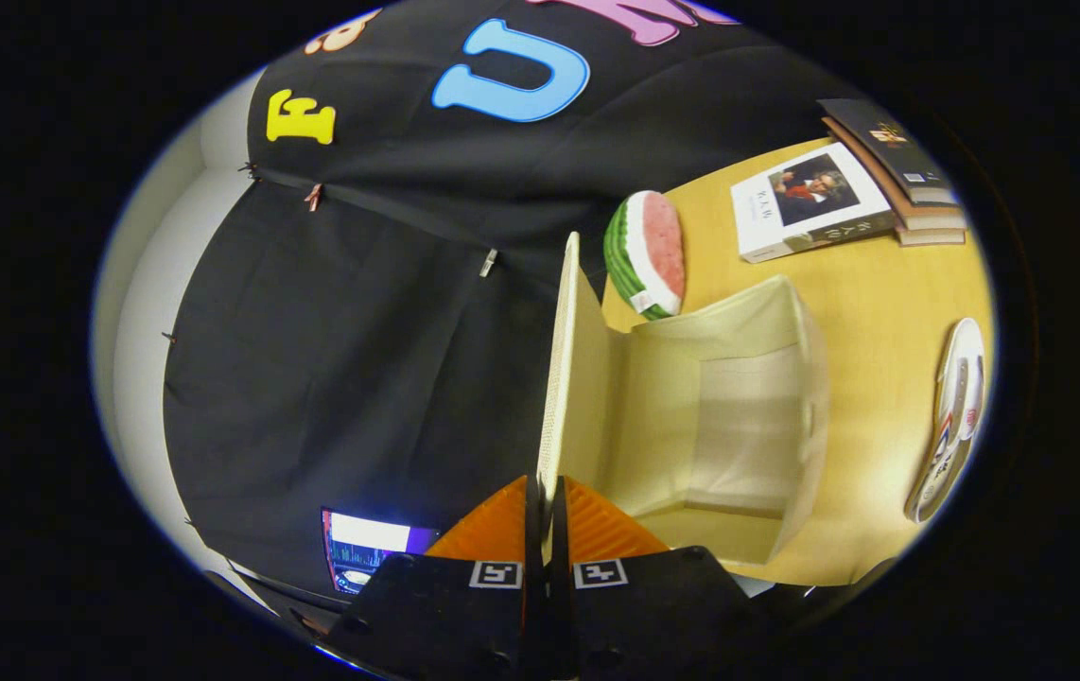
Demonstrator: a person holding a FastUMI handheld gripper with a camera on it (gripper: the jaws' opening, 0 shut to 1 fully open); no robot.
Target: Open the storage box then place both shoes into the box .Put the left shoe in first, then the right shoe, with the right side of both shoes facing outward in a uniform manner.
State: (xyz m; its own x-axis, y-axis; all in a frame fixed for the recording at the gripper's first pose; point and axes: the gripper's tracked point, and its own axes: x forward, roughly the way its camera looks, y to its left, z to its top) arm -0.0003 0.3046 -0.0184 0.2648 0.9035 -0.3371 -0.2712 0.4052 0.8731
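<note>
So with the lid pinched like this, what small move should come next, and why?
Probably swing the lid a little further back, then let go. The gripper is shut on its edge, the storage box already gapes empty, and a shoe waits on the table beyond.

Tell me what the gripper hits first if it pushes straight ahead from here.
The gripper is already shut on the box lid, which runs straight ahead between the fingers. Pushing on would just drive the lid along; beyond its far edge looks like the cloth wall, though depth is unclear.

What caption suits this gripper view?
Gripper shut on cream fabric storage box's lid, box open; white shoe waits on wooden table.
</note>
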